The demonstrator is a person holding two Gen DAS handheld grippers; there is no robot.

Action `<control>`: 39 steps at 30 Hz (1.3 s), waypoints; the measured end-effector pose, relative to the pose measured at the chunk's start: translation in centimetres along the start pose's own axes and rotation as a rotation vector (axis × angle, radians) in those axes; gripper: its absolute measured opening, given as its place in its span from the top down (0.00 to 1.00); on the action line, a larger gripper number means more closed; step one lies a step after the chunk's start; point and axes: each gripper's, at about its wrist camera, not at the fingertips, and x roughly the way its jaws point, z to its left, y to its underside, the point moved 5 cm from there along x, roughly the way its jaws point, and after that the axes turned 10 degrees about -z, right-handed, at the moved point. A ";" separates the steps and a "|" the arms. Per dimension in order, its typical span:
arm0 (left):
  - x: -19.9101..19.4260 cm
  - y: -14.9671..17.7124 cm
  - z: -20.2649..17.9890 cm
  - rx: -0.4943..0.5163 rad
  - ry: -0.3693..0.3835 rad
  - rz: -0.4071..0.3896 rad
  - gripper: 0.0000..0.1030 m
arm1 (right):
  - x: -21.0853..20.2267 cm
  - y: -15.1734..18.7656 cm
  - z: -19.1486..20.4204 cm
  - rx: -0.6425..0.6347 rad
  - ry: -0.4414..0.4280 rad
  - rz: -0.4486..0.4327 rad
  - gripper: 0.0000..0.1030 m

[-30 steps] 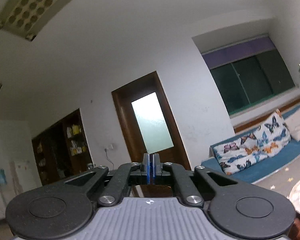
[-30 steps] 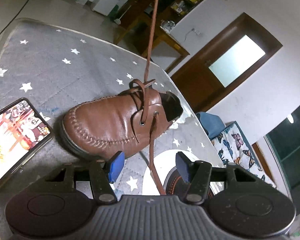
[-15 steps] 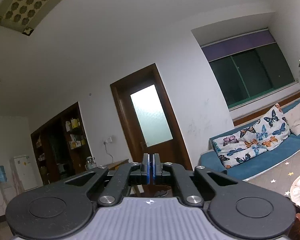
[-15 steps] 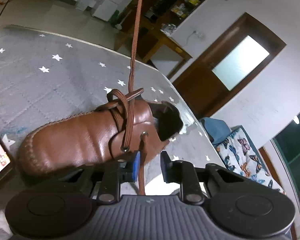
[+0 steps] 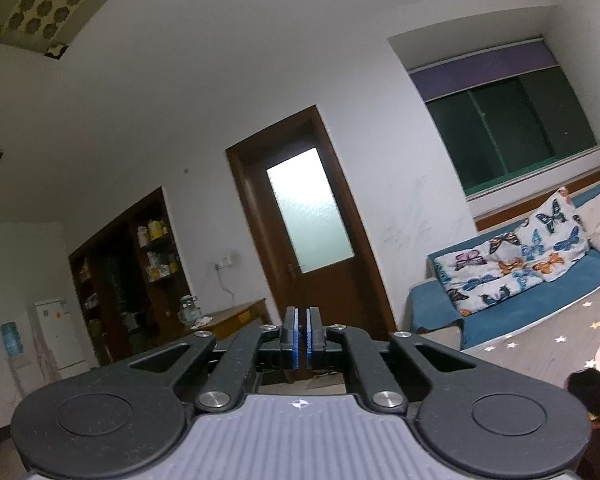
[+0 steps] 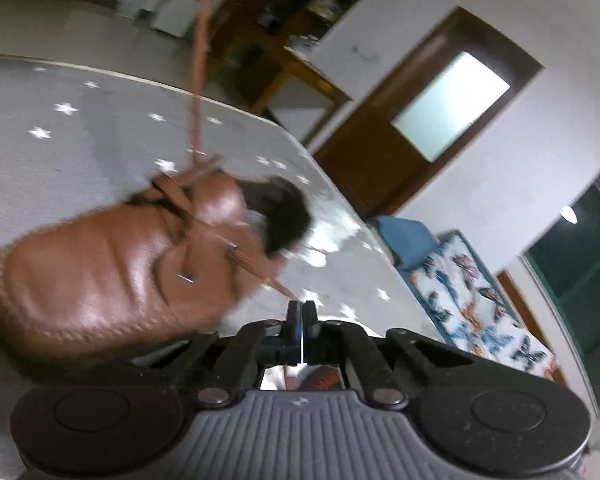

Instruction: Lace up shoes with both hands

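no readable text, labels or numbers (frames blurry)

Both units same build. Left gripper [image 5: 301, 338]: matte black linkage arms with triangular cutouts, silver round screws at the pivots, two big round black discs flanking a grey ribbed housing [image 5: 300, 440]. Small white cross-in-circle mark at the housing's top edge. Blue pads on the inner finger faces. Right gripper [image 6: 301, 322]: identical black arms, silver screws, grey ribbed housing, blue pad edge between the fingers, dust specks on the discs.
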 end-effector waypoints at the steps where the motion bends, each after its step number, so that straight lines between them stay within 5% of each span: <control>1: 0.2 0.1 0.2 -0.013 -0.004 0.012 0.96 | 0.0 0.3 -0.3 0.003 0.015 0.008 1.00; 10: 2.2 1.3 0.9 0.012 -0.024 0.080 0.96 | -1.8 0.7 -1.4 0.073 0.001 0.018 0.94; 18: 2.7 4.0 0.7 -0.107 0.117 0.260 0.93 | -3.4 -0.3 0.3 0.178 -0.039 0.026 0.60; 22: 1.5 5.6 -0.9 -0.186 0.209 0.360 0.89 | -3.9 -0.4 0.2 0.289 -0.046 0.042 0.52; 29: -1.8 7.1 -4.0 -0.293 0.324 0.476 0.63 | -4.0 0.4 -0.1 0.505 -0.042 0.111 0.38; 39: -6.1 7.6 -7.8 -0.281 0.413 0.534 0.35 | -4.8 1.6 0.0 0.669 -0.012 0.171 0.22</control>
